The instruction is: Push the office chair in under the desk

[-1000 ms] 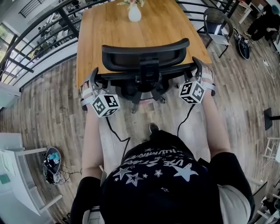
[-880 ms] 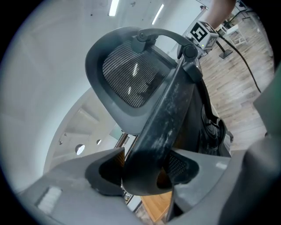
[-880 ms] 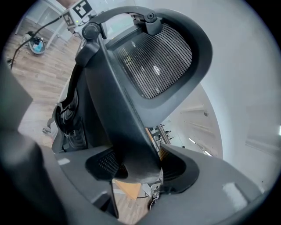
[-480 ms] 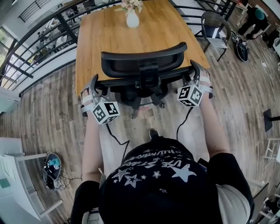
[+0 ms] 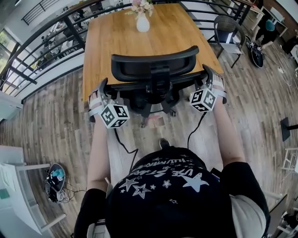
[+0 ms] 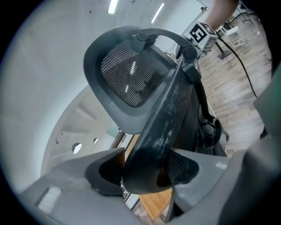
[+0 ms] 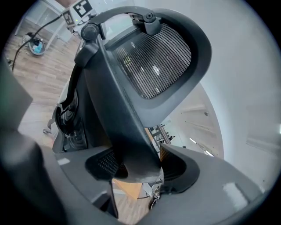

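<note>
**Nearest you.** Your dark star-print top. Both of your forearms reach forward over the plank floor. A black cable trails back from each gripper.

**Item 1: left gripper.** Marker cube facing up at you. In the left gripper view its claw is closed on the left end of the office chair's back bar. The bar fills the gap between the pads.

**Item 2: right gripper.** Marker cube towards you. In the right gripper view its claw holds the right end of the same bar, one jaw on either side of it.

**Item 3: office chair.** Black, with a mesh backrest, upright between your two grippers. The backrest sits at the near edge of the desktop, roughly central and overlapping it from your viewpoint. The seat is out of sight. Part of the base shows on the floor below the backrest.

**Item 4: desk.** Wooden top, running away from you.

**Item 5: white vase.** Holds flowers and stands near the far edge of the desktop, about midway across.

**Furthest.** A black railing runs past the desk's left edge. A second dark chair stands on the floor off the far right corner.
</note>
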The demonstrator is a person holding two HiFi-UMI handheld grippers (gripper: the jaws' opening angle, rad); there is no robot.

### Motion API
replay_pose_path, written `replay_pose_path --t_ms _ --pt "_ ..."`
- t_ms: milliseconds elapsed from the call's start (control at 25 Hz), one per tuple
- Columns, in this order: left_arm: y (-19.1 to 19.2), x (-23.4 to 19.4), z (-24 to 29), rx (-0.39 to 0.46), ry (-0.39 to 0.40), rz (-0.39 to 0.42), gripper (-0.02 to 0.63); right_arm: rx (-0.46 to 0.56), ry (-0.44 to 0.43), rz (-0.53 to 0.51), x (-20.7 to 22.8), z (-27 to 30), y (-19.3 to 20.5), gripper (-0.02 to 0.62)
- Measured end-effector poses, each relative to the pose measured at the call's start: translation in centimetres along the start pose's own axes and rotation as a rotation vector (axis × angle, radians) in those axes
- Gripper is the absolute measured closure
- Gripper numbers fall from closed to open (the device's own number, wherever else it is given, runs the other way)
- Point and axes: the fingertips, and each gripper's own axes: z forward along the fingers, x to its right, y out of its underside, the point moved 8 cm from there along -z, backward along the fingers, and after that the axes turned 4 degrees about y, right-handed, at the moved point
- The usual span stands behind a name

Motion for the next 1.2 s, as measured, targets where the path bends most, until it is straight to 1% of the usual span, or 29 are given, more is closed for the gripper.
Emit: replay_pose_path --t_ms 80,160,280,440,560,720,880,960,1040,1120,1200 --pt "0.0 0.0 0.0 -0.015 0.022 -0.005 0.341 -0.010 -0.010 0.009 0.0 0.0 -0.1 0.325" --pt "-0.1 0.0 0.0 -0.020 0.052 -0.034 0.330 -0.026 -0.023 0.029 0.1 -0.2 -0.1 0.321" --pt "-0.3 0.2 -0.1 -0.017 0.091 -0.088 0.284 -0.054 -0.039 0.080 0.3 -0.4 -0.1 0.304" --pt "0.0 -0.2 -1.1 -0.016 0.092 -0.117 0.282 -0.075 -0.035 0.160 0.5 -1.4 -0.1 0.299" --pt "0.2 -0.3 -2.6 -0.005 0.088 -0.144 0.282 -0.070 -0.021 0.191 0.6 -2.9 -0.1 0.302" --pt "0.5 -0.2 -4.6 0.021 0.075 -0.164 0.282 -0.051 -0.004 0.231 0.6 -5.2 -0.6 0.307" --pt "0.7 0.3 -6.6 0.057 0.070 -0.193 0.282 -0.036 0.009 0.248 0.2 -7.6 -1.4 0.319" --pt "0.7 0.7 -7.8 0.078 0.076 -0.212 0.282 -0.032 0.006 0.258 -0.1 -8.9 -1.8 0.324" --pt "0.5 0.9 -9.3 0.101 0.089 -0.251 0.284 -0.027 0.002 0.271 -0.5 -10.3 -2.2 0.328" --pt "0.3 1.4 -10.5 0.124 0.110 -0.290 0.284 -0.024 -0.004 0.287 -1.1 -11.7 -2.4 0.347" --pt "0.3 2.0 -11.2 0.145 0.120 -0.301 0.309 -0.026 -0.012 0.300 -1.6 -12.9 -2.4 0.367"
